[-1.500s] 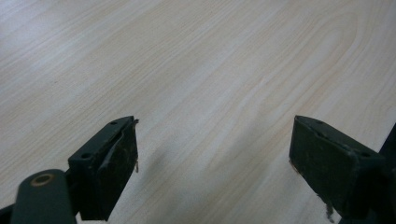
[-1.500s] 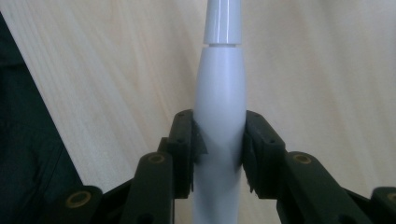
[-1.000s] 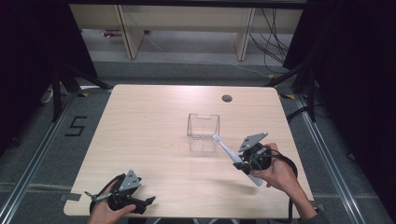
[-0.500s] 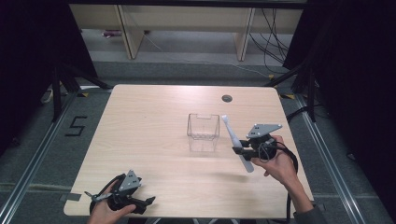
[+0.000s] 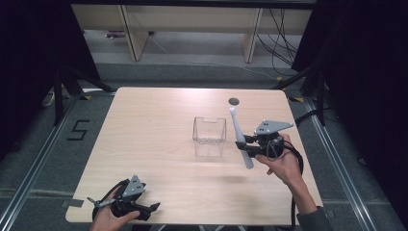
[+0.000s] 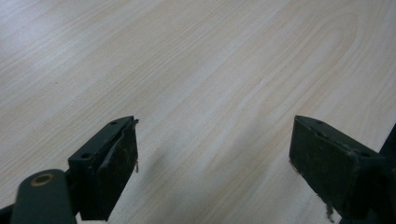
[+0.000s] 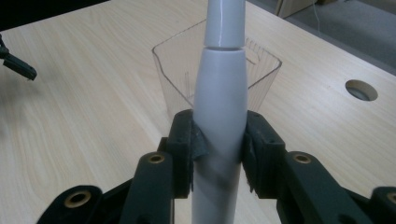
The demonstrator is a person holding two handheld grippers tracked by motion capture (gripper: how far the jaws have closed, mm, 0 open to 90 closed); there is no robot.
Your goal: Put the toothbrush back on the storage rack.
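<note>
At the right side of the table (image 5: 159, 115), just right of the clear plastic box (image 5: 210, 136): right gripper (image 5: 240, 144) noted above the wood, jaws narrowed and clamped on a white toothbrush-like handle (image 5: 239, 137). Handle stood near upright in the high view, slightly tilted, thin end toward the far edge and thick end toward the near edge, clear of the table. In the right gripper view, white handle (image 7: 220, 98) seen pinched at its thick part between both black pads (image 7: 187, 140), rising past the box (image 7: 261, 60) that stands just beyond. Box open at the top, upright, standing on the wood a little right of centre; contents, if any, cannot be told. Handle beside the box, not inside it; whether touching cannot be told. Round hole (image 5: 234, 101) noted in the tabletop, far of the box.

At the near left corner: left gripper (image 5: 149, 208) held low at the table edge in the person's left hand (image 5: 108, 219), well apart from box and handle. In the left gripper view, jaws set wide with nothing between the pads (image 6: 119, 158) but bare wood grain (image 6: 210, 70). Cable trailing from the right gripper along the right forearm (image 5: 300, 192).
</note>
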